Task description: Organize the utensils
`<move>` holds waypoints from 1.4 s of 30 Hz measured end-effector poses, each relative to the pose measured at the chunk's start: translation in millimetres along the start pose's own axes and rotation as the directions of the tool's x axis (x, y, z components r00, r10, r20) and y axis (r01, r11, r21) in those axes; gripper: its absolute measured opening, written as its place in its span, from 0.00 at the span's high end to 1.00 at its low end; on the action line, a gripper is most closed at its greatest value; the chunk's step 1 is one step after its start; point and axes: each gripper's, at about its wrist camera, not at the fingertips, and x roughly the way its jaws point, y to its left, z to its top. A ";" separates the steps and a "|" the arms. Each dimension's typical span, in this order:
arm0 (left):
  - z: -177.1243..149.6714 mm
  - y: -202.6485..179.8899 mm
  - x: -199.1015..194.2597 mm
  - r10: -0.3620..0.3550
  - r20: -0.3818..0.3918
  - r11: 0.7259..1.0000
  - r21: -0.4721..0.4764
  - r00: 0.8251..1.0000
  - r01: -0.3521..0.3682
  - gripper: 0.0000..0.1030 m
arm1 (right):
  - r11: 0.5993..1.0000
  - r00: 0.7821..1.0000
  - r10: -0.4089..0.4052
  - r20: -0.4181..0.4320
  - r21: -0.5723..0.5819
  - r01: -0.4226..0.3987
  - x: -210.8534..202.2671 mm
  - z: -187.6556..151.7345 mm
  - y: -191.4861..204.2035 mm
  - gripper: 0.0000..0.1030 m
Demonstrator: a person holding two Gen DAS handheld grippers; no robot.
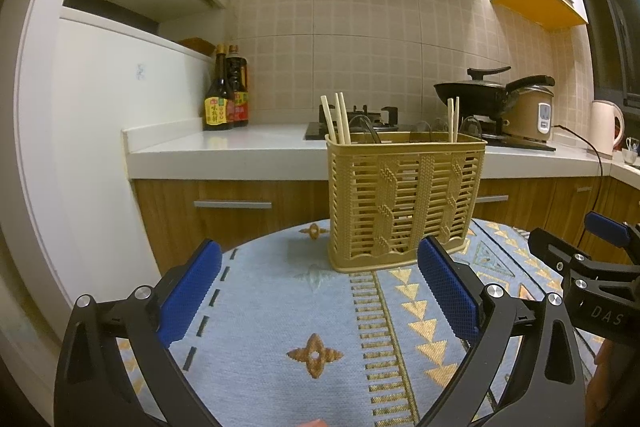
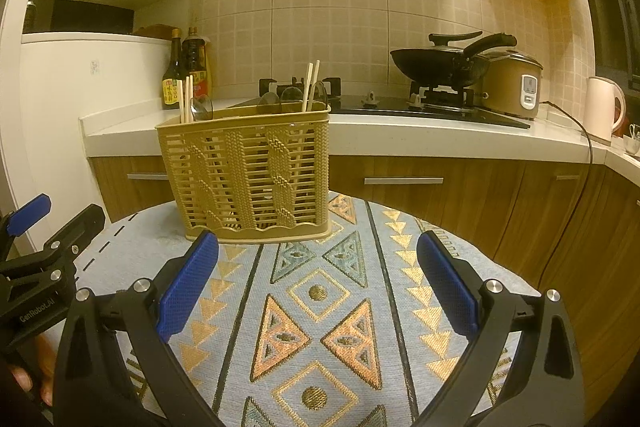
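Utensil basket [image 1: 404, 203] with chopsticks [image 1: 338, 119], ahead of both grippers.
Left gripper [image 1: 320, 291] and right gripper [image 2: 318, 287]: wide open, empty.

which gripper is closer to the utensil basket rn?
Left, slightly. The left gripper faces the utensil basket nearly head-on; the right gripper sits off to the basket's right. Both open, neither touching.

Each claw [image 1: 320, 291] [image 2: 318, 283] has black arms, silver screws and ridged blue pads [image 1: 192, 291]; white lettering marks the housings.
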 end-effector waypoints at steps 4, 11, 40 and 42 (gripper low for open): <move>0.2 -0.1 0.1 0.000 0.000 1.000 -0.001 1.000 0.000 0.07 | 1.000 1.000 -0.002 0.001 -0.001 0.002 -0.1 0.1 0.2 0.08; 0.2 0.2 0.3 0.000 0.000 1.000 -0.001 1.000 0.000 0.07 | 1.000 1.000 -0.006 0.003 0.003 0.006 -0.2 -0.2 -0.1 0.08; -0.2 1.6 0.9 -0.001 -0.002 1.000 0.000 1.000 0.001 0.07 | 1.000 1.000 -0.009 0.003 0.003 0.009 -0.8 -0.4 1.3 0.08; 0.2 1.3 1.2 -0.001 -0.002 1.000 0.000 1.000 0.001 0.07 | 1.000 1.000 -0.008 0.001 0.002 0.008 -0.5 -0.7 1.6 0.08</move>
